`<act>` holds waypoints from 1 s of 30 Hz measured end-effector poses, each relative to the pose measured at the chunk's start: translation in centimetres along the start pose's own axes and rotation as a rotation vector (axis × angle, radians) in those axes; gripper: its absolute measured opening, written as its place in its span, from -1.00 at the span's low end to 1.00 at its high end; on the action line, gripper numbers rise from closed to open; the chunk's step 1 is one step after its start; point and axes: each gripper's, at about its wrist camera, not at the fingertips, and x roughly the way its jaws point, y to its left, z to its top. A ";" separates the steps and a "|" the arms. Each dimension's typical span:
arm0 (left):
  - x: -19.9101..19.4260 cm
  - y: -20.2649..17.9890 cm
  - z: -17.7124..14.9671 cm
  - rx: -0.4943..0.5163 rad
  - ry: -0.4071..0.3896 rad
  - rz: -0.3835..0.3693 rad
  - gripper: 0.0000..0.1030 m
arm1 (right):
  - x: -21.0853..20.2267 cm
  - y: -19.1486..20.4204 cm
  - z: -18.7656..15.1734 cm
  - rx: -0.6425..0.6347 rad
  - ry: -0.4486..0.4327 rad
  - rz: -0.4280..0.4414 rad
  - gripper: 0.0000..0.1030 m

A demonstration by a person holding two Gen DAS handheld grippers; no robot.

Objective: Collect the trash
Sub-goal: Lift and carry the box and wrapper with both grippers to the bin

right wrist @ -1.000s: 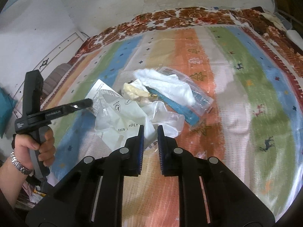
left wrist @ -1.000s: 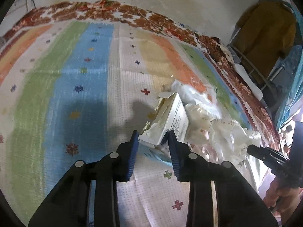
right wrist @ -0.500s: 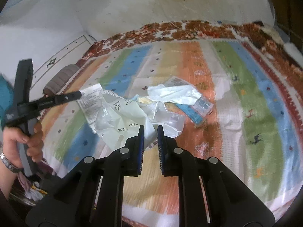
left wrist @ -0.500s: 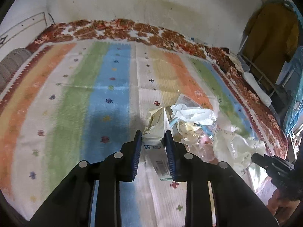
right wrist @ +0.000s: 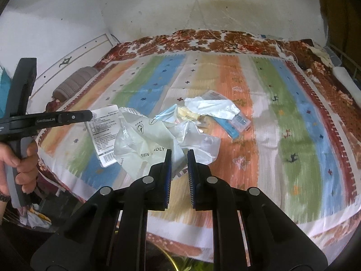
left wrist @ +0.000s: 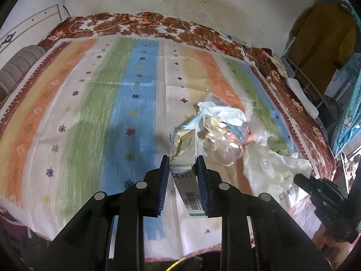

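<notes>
Striped bedspread (left wrist: 94,103), small carton (left wrist: 187,158) clamped between left tongs (left wrist: 182,164)

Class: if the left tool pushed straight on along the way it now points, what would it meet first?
Probably the crumpled trash pile on the striped bedspread, just beyond the torn carton the left tool grips; depth is unclear.

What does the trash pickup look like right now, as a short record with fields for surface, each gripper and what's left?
surface: striped bedspread
left gripper: shut on a small carton with a barcode
right gripper: shut on the pale plastic bag printed SKIN
left on bed: white crumpled wrapper, blue packet, clear plastic
</notes>
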 end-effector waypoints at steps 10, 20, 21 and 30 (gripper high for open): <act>-4.0 -2.1 -2.7 0.022 0.000 0.019 -0.54 | -3.0 1.0 -1.6 0.006 0.005 -0.034 -0.77; -8.1 -2.9 -5.2 0.031 -0.054 -0.019 -0.54 | -5.8 2.0 -3.6 0.041 -0.003 -0.026 -0.76; -8.6 -3.0 -5.5 0.031 -0.062 -0.026 -0.54 | -6.0 2.1 -3.8 0.040 -0.006 -0.024 -0.76; -10.6 -3.9 -8.4 0.036 -0.083 -0.055 -0.54 | -8.6 3.4 -6.0 0.046 -0.031 0.034 -0.76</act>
